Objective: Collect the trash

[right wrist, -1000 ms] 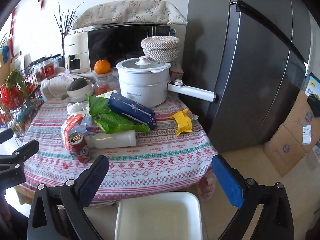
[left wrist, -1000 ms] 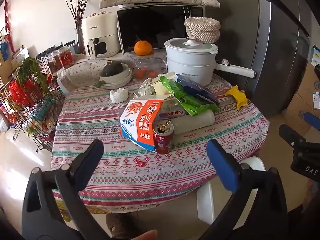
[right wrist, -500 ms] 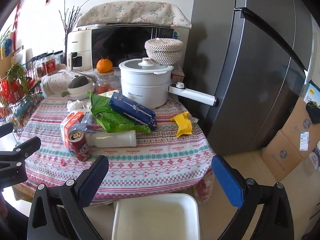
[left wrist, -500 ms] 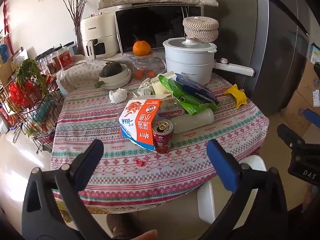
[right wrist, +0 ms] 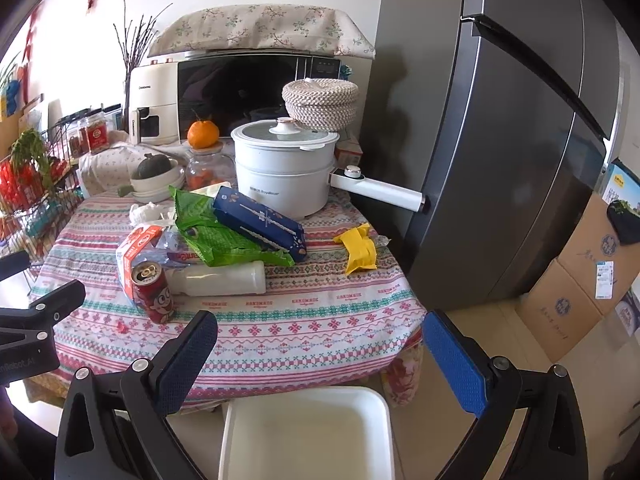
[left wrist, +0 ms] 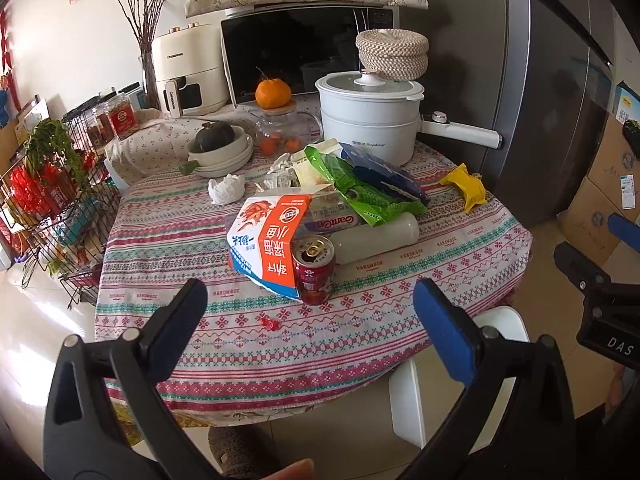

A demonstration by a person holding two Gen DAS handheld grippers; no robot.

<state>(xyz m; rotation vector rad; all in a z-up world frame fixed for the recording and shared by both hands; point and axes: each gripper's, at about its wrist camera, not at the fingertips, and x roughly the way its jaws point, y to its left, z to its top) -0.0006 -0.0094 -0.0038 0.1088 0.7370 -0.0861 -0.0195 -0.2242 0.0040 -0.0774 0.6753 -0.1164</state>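
Trash lies on a round table with a patterned cloth (left wrist: 400, 320): a red can (left wrist: 314, 270), an orange-and-white carton (left wrist: 268, 236), a white bottle (left wrist: 376, 236) on its side, green bags (left wrist: 360, 192), a blue packet (right wrist: 260, 220), a yellow wrapper (left wrist: 466, 186) and a crumpled tissue (left wrist: 226, 188). My left gripper (left wrist: 308, 316) is open and empty, in front of the can. My right gripper (right wrist: 320, 344) is open and empty, above a white bin (right wrist: 306, 434) at the table's near edge.
A white pot (left wrist: 370, 116) with a long handle, a bowl with a squash (left wrist: 218, 144), a glass jar, a microwave (left wrist: 304, 52) and an air fryer stand at the back. A wire rack (left wrist: 44, 200) stands left, a grey fridge (right wrist: 500, 140) and cardboard boxes right.
Both views have drifted slightly; the right gripper has come a little closer to the table. Both grippers stay open and empty.
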